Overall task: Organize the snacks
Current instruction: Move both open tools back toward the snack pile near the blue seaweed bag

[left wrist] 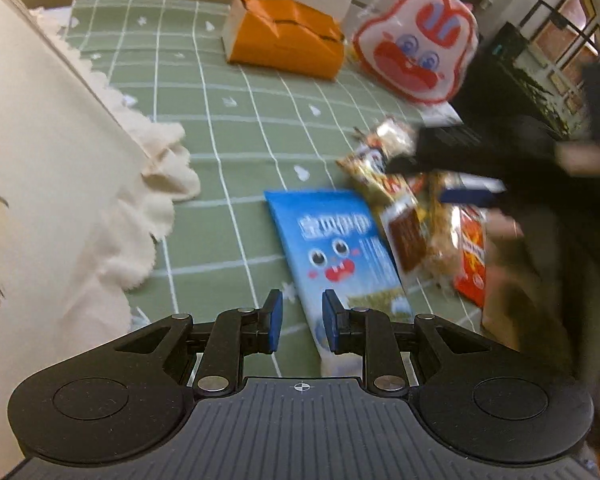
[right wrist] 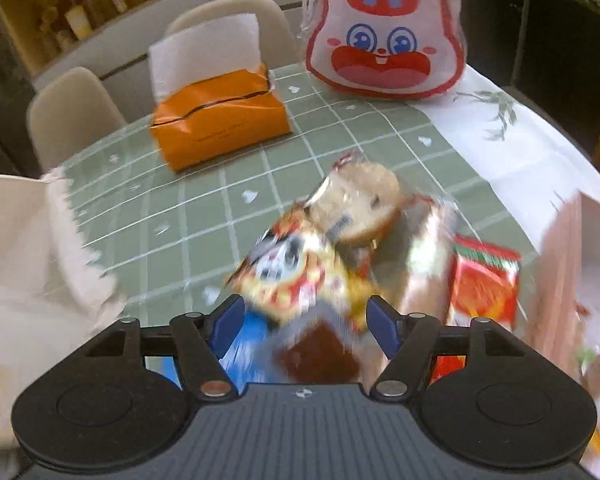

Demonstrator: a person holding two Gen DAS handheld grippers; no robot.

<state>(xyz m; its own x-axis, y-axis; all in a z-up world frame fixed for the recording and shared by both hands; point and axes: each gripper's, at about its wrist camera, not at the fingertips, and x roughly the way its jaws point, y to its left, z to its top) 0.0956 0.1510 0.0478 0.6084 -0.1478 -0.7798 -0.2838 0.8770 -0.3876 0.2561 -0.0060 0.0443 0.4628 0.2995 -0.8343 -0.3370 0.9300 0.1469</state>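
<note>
A small heap of snacks lies on the green checked tablecloth (left wrist: 220, 140). It holds a blue packet with a cartoon face (left wrist: 340, 240), a yellow packet (left wrist: 376, 176) and a red packet (left wrist: 470, 256). My left gripper (left wrist: 302, 316) hovers over the blue packet's near end, jaws drawn close with nothing between the pads. My right gripper (right wrist: 306, 320) stands open low over the heap. The blurred yellow packet (right wrist: 296, 276) lies in the gap between its blue pads, which are not pressing it. Beyond it sit a wrapped round pastry (right wrist: 360, 204) and the red packet (right wrist: 484, 288).
An orange tissue box (right wrist: 220, 116) and a rabbit-faced bag (right wrist: 384, 40) stand at the table's far side. A cream cloth bag (left wrist: 40, 160) with a scalloped edge fills the left. A pale open box (right wrist: 568, 280) is at the right edge. Chairs (right wrist: 72, 112) stand behind the table.
</note>
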